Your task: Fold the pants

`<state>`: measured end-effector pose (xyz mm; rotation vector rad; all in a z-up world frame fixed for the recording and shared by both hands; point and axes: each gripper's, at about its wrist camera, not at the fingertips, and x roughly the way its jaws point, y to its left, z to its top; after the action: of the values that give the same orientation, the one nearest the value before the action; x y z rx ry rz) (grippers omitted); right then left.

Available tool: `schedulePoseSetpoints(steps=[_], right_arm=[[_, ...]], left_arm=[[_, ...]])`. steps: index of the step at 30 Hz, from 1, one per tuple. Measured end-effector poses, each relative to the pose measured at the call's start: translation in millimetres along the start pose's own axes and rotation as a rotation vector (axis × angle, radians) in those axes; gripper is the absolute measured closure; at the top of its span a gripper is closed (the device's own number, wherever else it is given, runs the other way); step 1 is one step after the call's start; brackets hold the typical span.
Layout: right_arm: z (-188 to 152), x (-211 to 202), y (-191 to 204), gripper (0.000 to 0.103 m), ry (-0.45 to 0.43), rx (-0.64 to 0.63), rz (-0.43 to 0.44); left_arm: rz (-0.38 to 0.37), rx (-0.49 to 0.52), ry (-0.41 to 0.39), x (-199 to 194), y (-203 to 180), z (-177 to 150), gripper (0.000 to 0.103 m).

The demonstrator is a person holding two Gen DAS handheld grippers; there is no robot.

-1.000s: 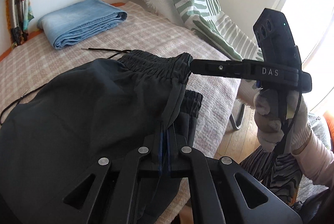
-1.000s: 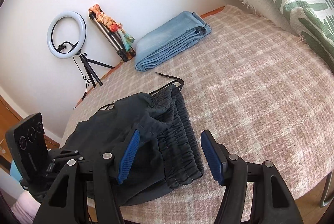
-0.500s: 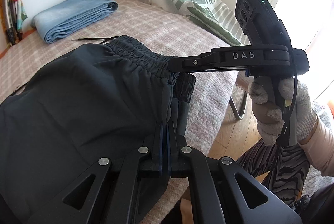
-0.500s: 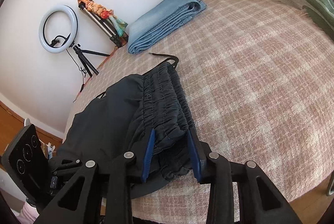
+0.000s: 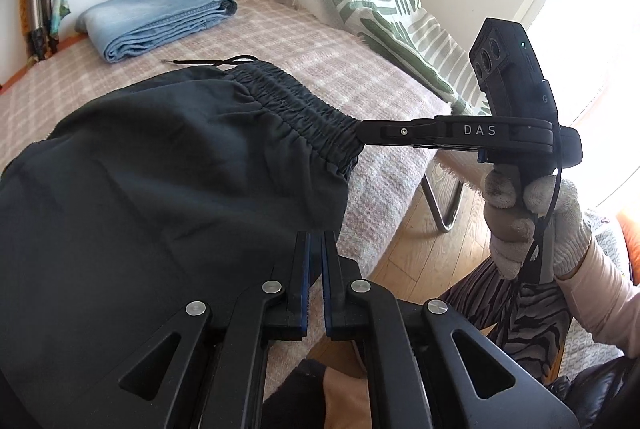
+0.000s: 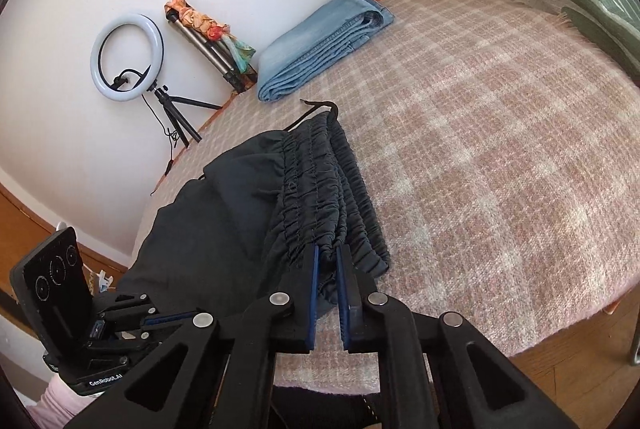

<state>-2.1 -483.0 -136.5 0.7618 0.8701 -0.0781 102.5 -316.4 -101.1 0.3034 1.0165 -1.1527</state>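
both grippers' jaws on the black pants

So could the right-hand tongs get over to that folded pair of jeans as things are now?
Probably not right away. The right tongs are closing on the black pants waistband; the folded jeans lie farther back on the checked blanket, with nothing between, so they would have to let go first.

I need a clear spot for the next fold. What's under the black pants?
The black pants lie on the pink plaid blanket. Whatever else is beneath them is covered.
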Motion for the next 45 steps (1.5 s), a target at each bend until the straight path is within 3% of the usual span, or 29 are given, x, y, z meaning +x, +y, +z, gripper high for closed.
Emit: schedulePoseSetpoints(steps=[1, 2, 5, 8, 9, 10, 12, 14, 22, 30, 36, 41, 44, 45], right_arm=[[0.1, -0.1, -2.0, 0.097, -0.003, -0.001, -0.013], [0.6, -0.7, -3.8, 0.097, -0.008, 0.001, -0.019], [2.7, -0.8, -5.1, 0.096, -0.013, 0.007, -0.014], [4.0, 1.8, -2.9, 0.079, -0.015, 0.014, -0.041], [3.7, 2.7, -1.9, 0.060, -0.017, 0.020, -0.059], [2.8, 3.6, -1.0, 0.048, -0.020, 0.020, -0.082], [0.3, 8.2, 1.4, 0.039, -0.008, 0.016, -0.120], [-2.0, 14.1, 0.9, 0.034, 0.006, 0.025, -0.131], [-0.2, 21.8, 4.2, 0.030, -0.004, 0.027, -0.126], [0.6, 32.0, 12.4, 0.044, -0.015, 0.000, -0.134], [1.4, 32.2, 11.7, 0.047, -0.018, -0.003, -0.140], [2.5, 33.7, 12.4, 0.046, -0.017, -0.005, -0.142], [2.5, 33.8, 12.6, 0.046, -0.017, -0.009, -0.145], [2.6, 34.5, 13.1, 0.046, -0.017, -0.011, -0.147]], left_arm=[[0.008, -0.018, -0.006, -7.4, 7.8, -4.4, 0.084], [0.016, -0.034, -0.014, -15.9, 16.2, -9.4, 0.082], [0.071, -0.052, -0.019, -44.6, 39.8, -31.3, 0.082], [0.157, -0.050, -0.008, -68.0, 56.2, -56.6, 0.082], [0.173, -0.058, 0.001, -72.1, 60.2, -63.6, 0.081], [0.179, -0.065, 0.010, -76.1, 63.9, -71.0, 0.077], [0.188, -0.067, 0.026, -78.7, 65.8, -83.5, 0.066], [0.224, -0.037, 0.038, -74.0, 64.2, -91.0, 0.064], [0.307, 0.137, 0.094, -48.7, 51.1, -105.7, 0.064], [0.215, 0.026, 0.070, -58.8, 65.2, -104.7, 0.064], [0.221, -0.027, 0.052, -72.2, 77.0, -107.9, 0.064], [0.273, 0.044, 0.080, -66.7, 70.0, -113.4, 0.064], [0.343, 0.108, 0.089, -59.7, 61.9, -114.6, 0.064], [0.361, 0.121, 0.094, -56.8, 61.4, -114.4, 0.070]])
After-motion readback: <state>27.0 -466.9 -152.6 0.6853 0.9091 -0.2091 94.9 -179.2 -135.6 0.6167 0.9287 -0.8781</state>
